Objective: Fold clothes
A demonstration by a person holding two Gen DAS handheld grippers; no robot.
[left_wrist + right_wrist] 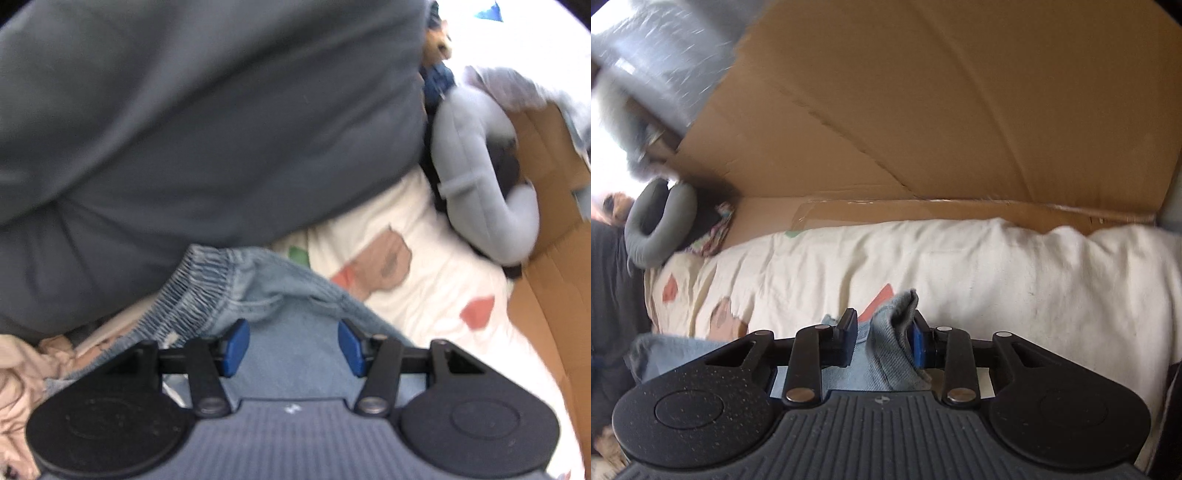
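A light blue denim garment (236, 291) with a gathered elastic waistband lies on the white patterned bedsheet (424, 295). My left gripper (294, 347) hovers just over it, jaws wide apart, with flat denim showing between the blue pads (236, 347). In the right wrist view, my right gripper (884, 338) is open more narrowly. A raised fold of the same denim (897, 332) stands between its fingers and leans on the right pad (918, 347). A small gap shows beside the left pad.
A large grey-blue cushion (203, 122) fills the space ahead of the left gripper. A grey neck pillow (476, 177) lies against a cardboard box (942, 110) along the bed's far side. Beige clothing (22, 376) is bunched at the lower left.
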